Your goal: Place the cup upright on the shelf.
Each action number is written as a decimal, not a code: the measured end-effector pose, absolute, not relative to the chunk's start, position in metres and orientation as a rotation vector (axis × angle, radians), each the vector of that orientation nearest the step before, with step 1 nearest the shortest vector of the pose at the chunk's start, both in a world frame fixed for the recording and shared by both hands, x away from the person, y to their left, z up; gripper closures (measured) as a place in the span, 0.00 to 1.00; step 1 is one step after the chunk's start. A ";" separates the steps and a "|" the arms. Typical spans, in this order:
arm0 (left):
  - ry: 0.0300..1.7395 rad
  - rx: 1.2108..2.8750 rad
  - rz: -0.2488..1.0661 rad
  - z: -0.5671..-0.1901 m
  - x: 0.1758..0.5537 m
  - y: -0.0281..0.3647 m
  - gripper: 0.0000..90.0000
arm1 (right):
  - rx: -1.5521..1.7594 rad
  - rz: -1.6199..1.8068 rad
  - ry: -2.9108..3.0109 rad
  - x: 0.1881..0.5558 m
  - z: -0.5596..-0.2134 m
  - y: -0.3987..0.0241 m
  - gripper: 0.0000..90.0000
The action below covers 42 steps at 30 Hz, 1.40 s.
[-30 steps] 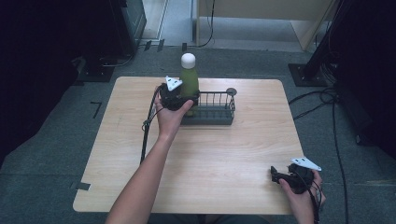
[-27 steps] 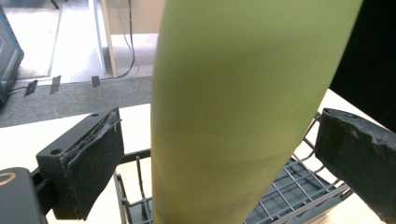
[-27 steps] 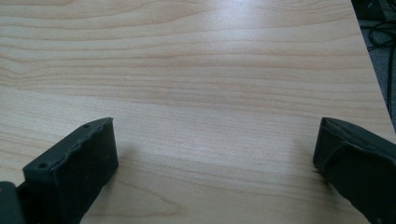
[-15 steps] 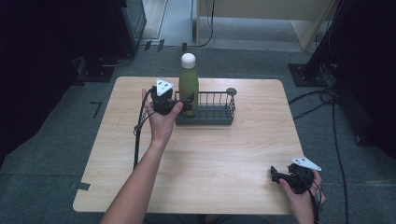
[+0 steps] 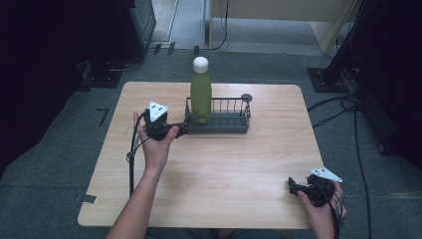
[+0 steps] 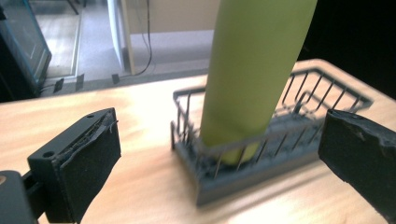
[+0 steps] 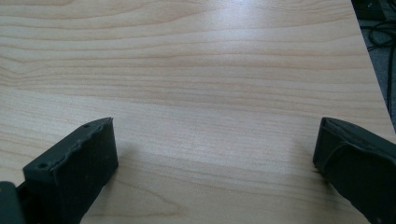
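Beside the wire basket [image 5: 219, 115] holding a smooth green bottle [image 5: 201, 95], the left gripper [image 5: 180, 130] gapes empty.

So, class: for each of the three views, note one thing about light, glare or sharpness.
High view: the wooden table is evenly lit and the surroundings fall dark. Left gripper view: the green bottle is close and soft-edged, the wire basket slightly blurred. Right gripper view: a pale sheen of glare crosses the table's wood grain near the top.
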<state>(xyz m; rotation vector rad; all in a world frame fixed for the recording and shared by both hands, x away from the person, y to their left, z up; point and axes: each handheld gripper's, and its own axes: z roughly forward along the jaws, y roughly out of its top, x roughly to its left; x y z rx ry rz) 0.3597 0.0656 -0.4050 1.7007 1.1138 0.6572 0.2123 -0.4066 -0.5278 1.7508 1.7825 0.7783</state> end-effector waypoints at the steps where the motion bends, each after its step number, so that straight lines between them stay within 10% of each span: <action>1: 1.120 1.703 0.659 -0.407 0.357 0.069 0.00 | 1.751 0.778 1.783 0.212 -0.528 -0.407 0.00; 42: 1.451 1.843 0.636 -0.514 0.262 0.190 0.00 | 1.748 0.776 1.786 0.212 -0.528 -0.407 0.00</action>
